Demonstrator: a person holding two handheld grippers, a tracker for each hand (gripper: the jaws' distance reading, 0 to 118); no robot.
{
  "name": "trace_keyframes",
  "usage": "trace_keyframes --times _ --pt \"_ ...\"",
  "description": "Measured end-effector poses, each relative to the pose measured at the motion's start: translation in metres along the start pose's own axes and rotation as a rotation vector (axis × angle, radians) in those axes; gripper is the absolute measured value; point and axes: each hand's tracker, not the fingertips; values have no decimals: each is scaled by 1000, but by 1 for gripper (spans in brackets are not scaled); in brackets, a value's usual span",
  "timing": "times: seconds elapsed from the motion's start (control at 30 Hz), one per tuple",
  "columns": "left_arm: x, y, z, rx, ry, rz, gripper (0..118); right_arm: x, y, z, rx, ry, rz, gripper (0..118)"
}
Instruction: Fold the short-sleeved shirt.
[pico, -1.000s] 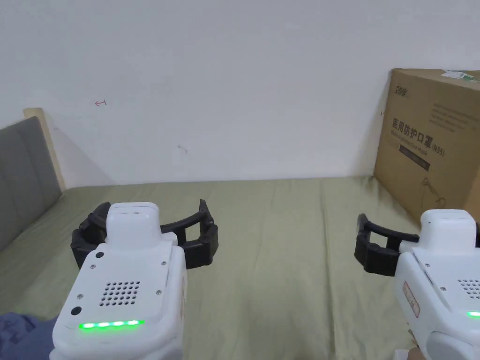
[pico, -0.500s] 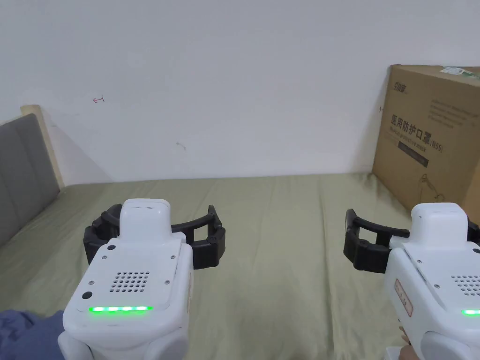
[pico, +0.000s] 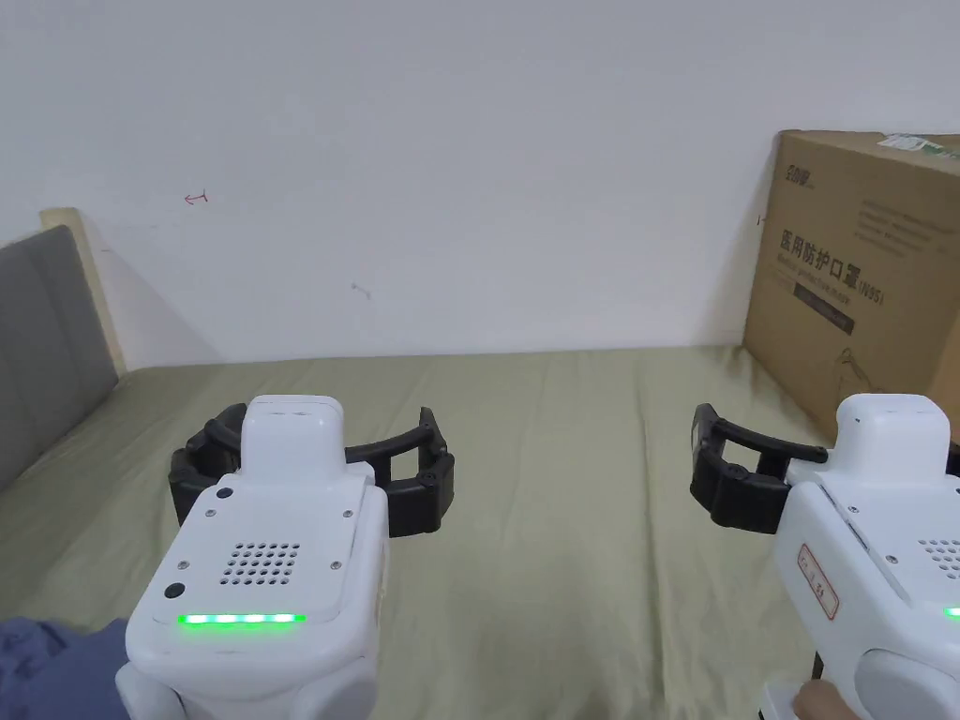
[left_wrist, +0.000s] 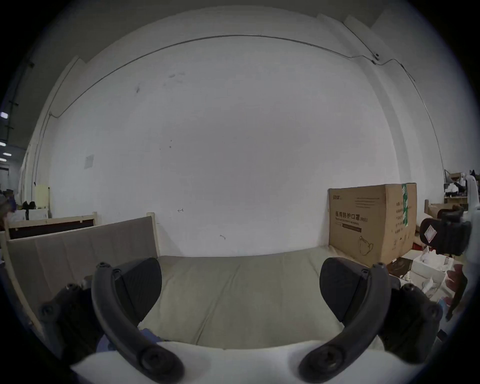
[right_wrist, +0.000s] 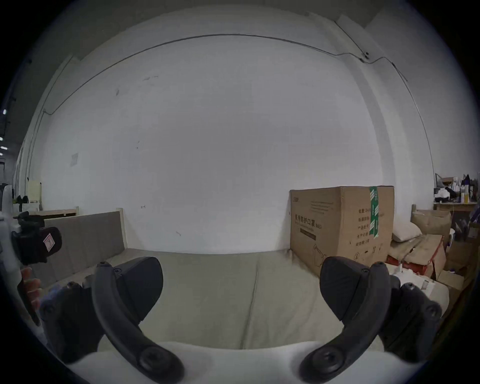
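Observation:
A blue garment (pico: 52, 661) lies at the bottom left corner of the head view, mostly cut off by the frame. A bit of the blue garment (left_wrist: 152, 335) also peeks out under the left jaw in the left gripper view. My left gripper (pico: 314, 441) hovers over the olive-green bed sheet (pico: 562, 525), jaws wide apart and holding nothing. My right gripper (pico: 834, 455) hovers at the right, near the cardboard box, also open and holding nothing. In their own views, the left gripper (left_wrist: 240, 285) and right gripper (right_wrist: 241, 285) face the white wall with bare sheet between their jaws.
A large cardboard box (pico: 858, 281) stands on the bed's far right corner against the wall. A grey padded headboard (pico: 42, 347) bounds the left side. Boxes and clutter (right_wrist: 428, 249) lie beyond the bed on the right. A hand (right_wrist: 28, 285) holds the left gripper.
Both grippers have drifted slightly toward each other above the sheet, and the right one has risen a little. The jaws stay apart. The head camera has shifted slightly.

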Motion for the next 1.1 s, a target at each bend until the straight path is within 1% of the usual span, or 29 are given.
trace_keyframes --times 0.1,0.17,0.23,0.27,0.3,0.33,0.37,0.4,0.43,0.47,0.5,0.53,0.6,0.67,0.77,0.83,0.93,0.97,1.03,1.1 --pt "0 2 -3 -8 23 9 118 0 0 1 7 0 18 118" --pt "-4 2 -6 -48 -18 40 118 -1 0 2 4 -6 22 118" --pt "-7 1 -8 -61 -36 71 118 3 -1 2 -3 9 7 118" --pt "-8 -1 -8 -67 -44 88 113 2 -2 3 -7 5 4 117" --pt "-7 -2 -7 -69 -49 97 96 3 -3 4 -11 -4 3 112" --pt "-8 -2 -6 -72 -57 103 60 5 -4 5 -14 2 -1 95" --pt "-8 -3 -4 -75 -73 110 17 8 -5 6 -16 17 -6 56" --pt "-8 -4 -6 -91 -113 114 0 7 -7 7 -12 20 1 0" --pt "-5 -4 -9 -105 -95 89 0 5 -7 6 -23 -17 27 0" --pt "-1 -5 -9 -104 -55 43 0 5 -9 4 -70 -64 79 0" --pt "0 -6 -7 -94 -70 32 0 8 -10 5 -37 -34 38 0" --pt "0 -5 -7 -93 -94 31 0 11 -11 5 -43 -18 26 0" --pt "4 -2 -4 -77 -88 10 0 10 -13 5 -39 -40 58 0" --pt "6 -5 -4 -69 -75 9 0 11 -12 8 -36 -32 73 0" --pt "-2 -6 -5 -78 -72 43 0 8 -11 8 -38 -29 75 0" --pt "-14 -8 -5 -103 -57 37 0 -1 -10 5 -48 0 69 0" --pt "-50 -13 5 -139 -2 34 0 -31 -14 -5 -57 46 63 0" --pt "-69 -13 12 -148 50 33 0 -46 -17 -11 -62 98 44 0" --pt "-106 -15 30 -152 152 26 0 -81 -21 -22 -85 171 20 0" --pt "-147 -13 51 -157 278 23 0 -123 -24 -30 -112 264 5 0"
